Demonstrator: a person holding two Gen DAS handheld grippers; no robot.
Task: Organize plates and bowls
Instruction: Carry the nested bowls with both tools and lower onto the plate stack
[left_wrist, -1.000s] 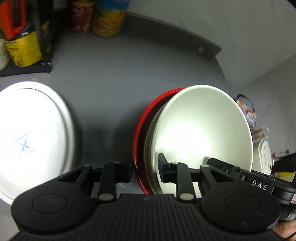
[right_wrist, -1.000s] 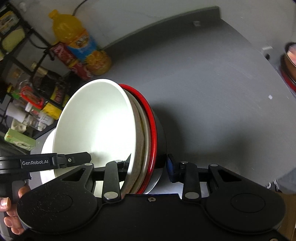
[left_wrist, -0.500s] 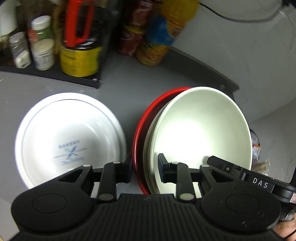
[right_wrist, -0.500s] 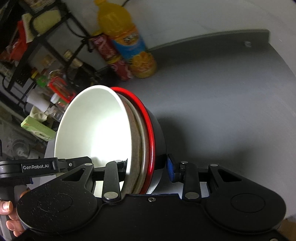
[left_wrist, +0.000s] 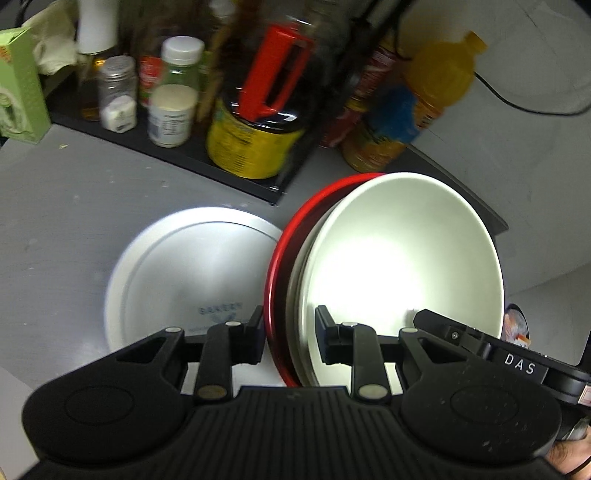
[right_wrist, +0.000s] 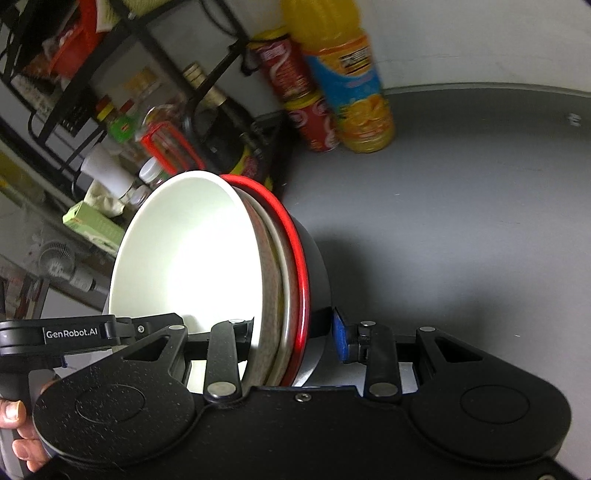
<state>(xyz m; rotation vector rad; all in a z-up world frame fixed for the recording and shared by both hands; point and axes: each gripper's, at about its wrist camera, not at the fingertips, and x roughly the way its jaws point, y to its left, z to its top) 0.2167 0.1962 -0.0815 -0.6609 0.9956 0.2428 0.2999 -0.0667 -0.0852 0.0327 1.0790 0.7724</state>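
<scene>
A nested stack of bowls hangs tilted above the grey counter: a white bowl (left_wrist: 399, 266) innermost, a speckled beige one around it, and a black bowl with a red rim (left_wrist: 275, 266) outermost. My left gripper (left_wrist: 291, 339) is shut on the stack's near rim. The right gripper (right_wrist: 291, 338) is shut on the stack from the opposite side, one finger inside the white bowl (right_wrist: 192, 251) and the blue pad against the black wall (right_wrist: 314, 266). A flat white plate (left_wrist: 177, 280) with blue print lies on the counter just left of the stack.
A black rack (left_wrist: 207, 162) at the back holds jars, bottles and a yellow can (left_wrist: 251, 147) with a red handle. An orange juice bottle (right_wrist: 351, 85) and a red can (right_wrist: 295, 96) stand beside it. Bare grey counter (right_wrist: 461, 221) extends right. A hand (right_wrist: 14, 424) grips the left tool.
Both grippers have carried the bowl stack toward the rack. The white plate now lies closer beside the stack, and the bottles and jars have come nearer.
</scene>
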